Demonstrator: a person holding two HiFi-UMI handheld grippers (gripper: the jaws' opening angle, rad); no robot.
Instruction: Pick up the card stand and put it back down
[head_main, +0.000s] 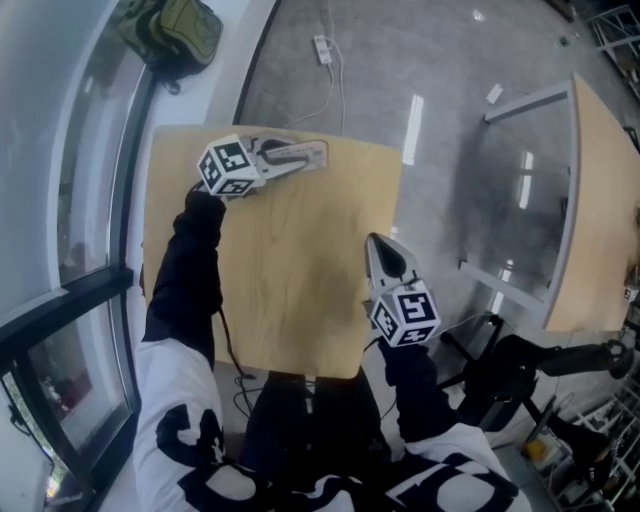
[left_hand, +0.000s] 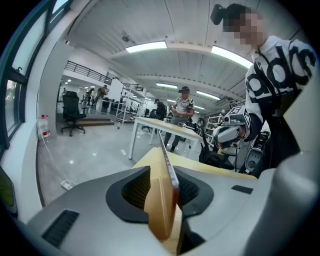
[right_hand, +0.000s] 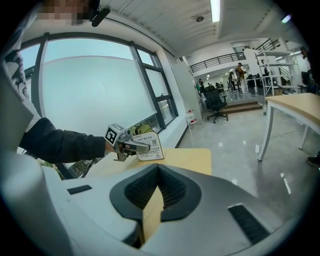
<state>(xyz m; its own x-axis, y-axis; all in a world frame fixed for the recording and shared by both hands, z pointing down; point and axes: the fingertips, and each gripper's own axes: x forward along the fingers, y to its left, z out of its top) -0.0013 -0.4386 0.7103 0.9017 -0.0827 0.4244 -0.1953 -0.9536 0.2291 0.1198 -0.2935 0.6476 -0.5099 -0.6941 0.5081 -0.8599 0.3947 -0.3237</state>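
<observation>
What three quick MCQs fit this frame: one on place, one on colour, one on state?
1. Where is the card stand?
A) between the left claw's jaws, at the table's far edge
B) beside the right claw
C) on the floor

2. What colour is the table top?
A) white
B) light wood
C) black

3. What state is the right claw in?
A) shut, empty
B) shut on the card stand
C) wide open

Answers:
1. A: the left gripper view shows the stand edge-on between the jaws.
2. B: the top is tan wood in the head view.
3. A: its pads meet at the tips with nothing between them.
</observation>
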